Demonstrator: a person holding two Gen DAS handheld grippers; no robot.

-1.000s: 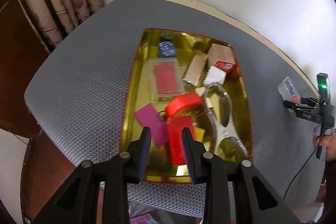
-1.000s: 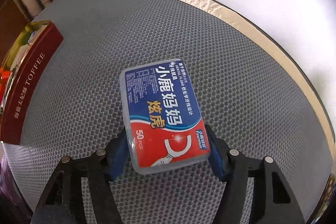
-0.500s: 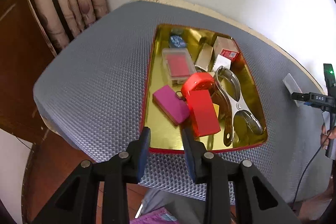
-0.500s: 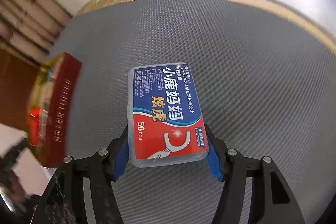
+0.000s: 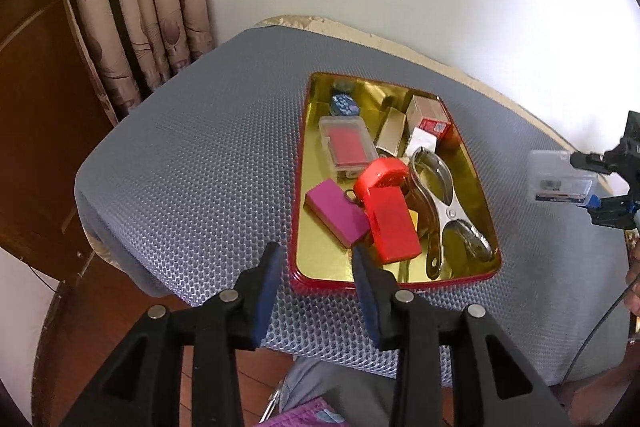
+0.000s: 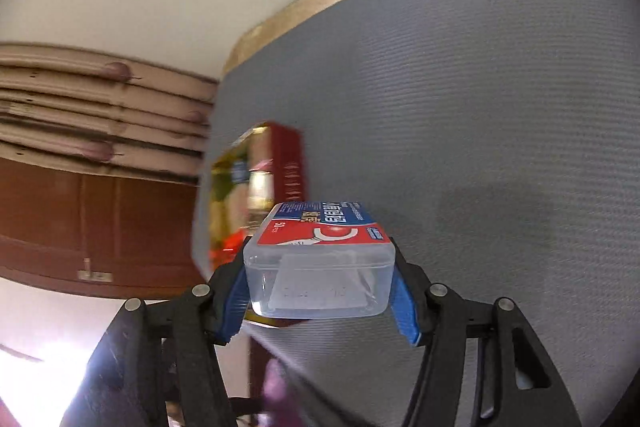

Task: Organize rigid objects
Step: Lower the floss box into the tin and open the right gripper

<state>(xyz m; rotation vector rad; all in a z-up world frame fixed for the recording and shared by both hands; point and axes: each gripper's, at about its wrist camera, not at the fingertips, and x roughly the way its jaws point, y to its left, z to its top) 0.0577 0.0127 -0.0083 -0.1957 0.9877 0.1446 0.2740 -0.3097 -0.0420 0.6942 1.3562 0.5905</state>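
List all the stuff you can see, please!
tin: 1, red outside, gold inside, on the grey mat
purple box: 1, in the tin
red box: 1, in the tin, beside the purple box
red round thing: 1, in the tin
clear case: 1, red inside, in the tin
metal tool: 1, silver, in the tin
floss box: 1, clear, blue and red label, held above the mat
grey mat: 1, over the table
curtain: 1, beige, far left
left hand-held gripper: 1, black, open, empty
right hand-held gripper: 1, black, holding the floss box
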